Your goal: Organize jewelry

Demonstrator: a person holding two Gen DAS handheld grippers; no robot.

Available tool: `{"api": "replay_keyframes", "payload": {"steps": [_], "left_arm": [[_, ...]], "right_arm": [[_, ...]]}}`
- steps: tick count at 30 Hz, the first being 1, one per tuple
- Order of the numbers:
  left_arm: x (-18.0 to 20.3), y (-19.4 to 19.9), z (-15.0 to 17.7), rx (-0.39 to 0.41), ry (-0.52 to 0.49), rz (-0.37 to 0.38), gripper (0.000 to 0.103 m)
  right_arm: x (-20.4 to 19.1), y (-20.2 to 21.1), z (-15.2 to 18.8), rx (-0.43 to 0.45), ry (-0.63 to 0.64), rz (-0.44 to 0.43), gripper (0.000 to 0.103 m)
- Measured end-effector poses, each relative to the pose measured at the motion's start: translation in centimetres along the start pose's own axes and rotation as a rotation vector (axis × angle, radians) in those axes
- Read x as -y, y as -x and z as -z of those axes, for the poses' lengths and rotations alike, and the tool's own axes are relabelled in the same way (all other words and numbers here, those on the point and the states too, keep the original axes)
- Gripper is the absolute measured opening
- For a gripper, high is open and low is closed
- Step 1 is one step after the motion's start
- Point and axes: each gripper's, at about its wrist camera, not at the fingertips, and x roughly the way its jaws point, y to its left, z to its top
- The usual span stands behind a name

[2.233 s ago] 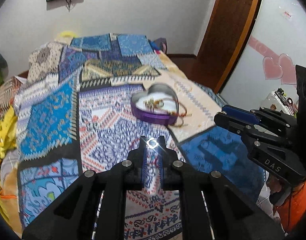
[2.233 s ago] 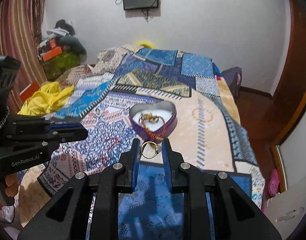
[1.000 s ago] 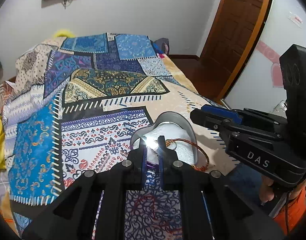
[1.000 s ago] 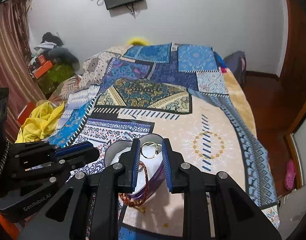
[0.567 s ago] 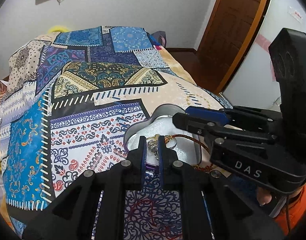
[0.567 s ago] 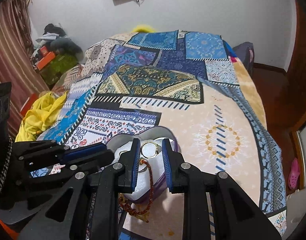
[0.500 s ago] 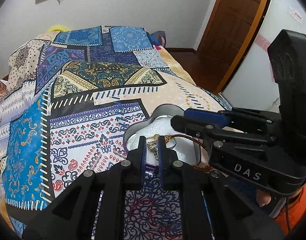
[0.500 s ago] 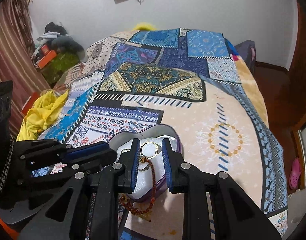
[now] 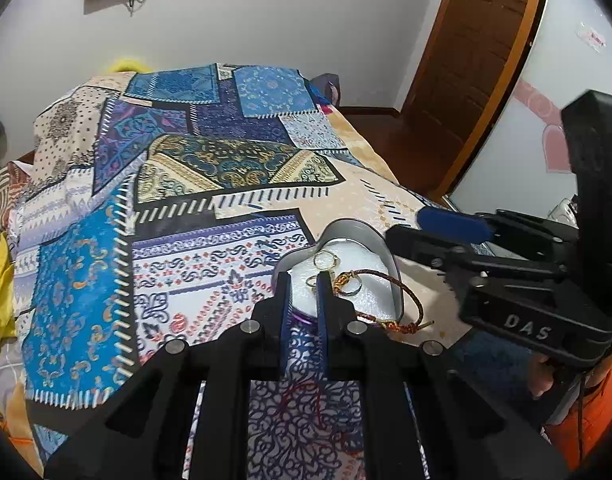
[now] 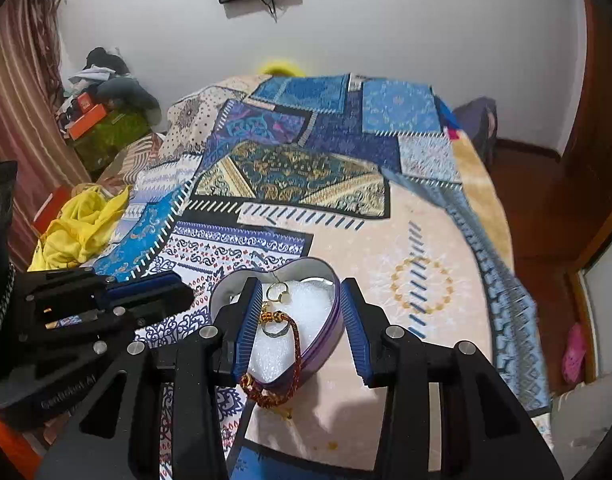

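A purple heart-shaped box (image 10: 333, 280) (image 9: 357, 225) with white padding lies on the bedspread. In it are a gold ring (image 10: 277, 291) (image 9: 325, 260), a silver ring (image 10: 276, 329) (image 9: 351, 287) and a red braided bracelet (image 10: 296, 356) (image 9: 389, 282) that hangs over the rim. My right gripper (image 10: 302, 298) (image 9: 405, 227) hovers over the box, its jaws opening wide and empty. Just above the near rim, my left gripper (image 9: 304, 280) (image 10: 184, 290) has its jaws opening a little. A second gold ring (image 9: 311, 280) sits between its tips, leaning on the right finger only.
The patchwork bedspread (image 10: 306, 176) falls away at the right toward a wooden floor and a brown door (image 9: 477, 60). Yellow cloth (image 10: 78, 232) and piled boxes (image 10: 90, 114) lie at the left. A hand in an orange sleeve (image 9: 545, 376) holds the right gripper.
The right jaws have spread apart and the gold ring they held now lies in the box. The left jaws have parted slightly. Both grippers stay over the box.
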Motion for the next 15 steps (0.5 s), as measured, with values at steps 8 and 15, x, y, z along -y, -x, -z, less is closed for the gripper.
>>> {"api": "replay_keyframes", "payload": {"steps": [8, 15], "left_arm": [[-0.7, 3.1, 0.7, 0.022, 0.016, -0.023, 0.025], [-1.0, 4.7, 2.6, 0.005, 0.025, -0.036, 0.037]], "right_arm": [[-1.5, 2.9, 0.3, 0.066, 0.052, 0.036, 0.037], [-2.9, 4.2, 2.0, 0.073, 0.102, 0.063, 0.037]]}}
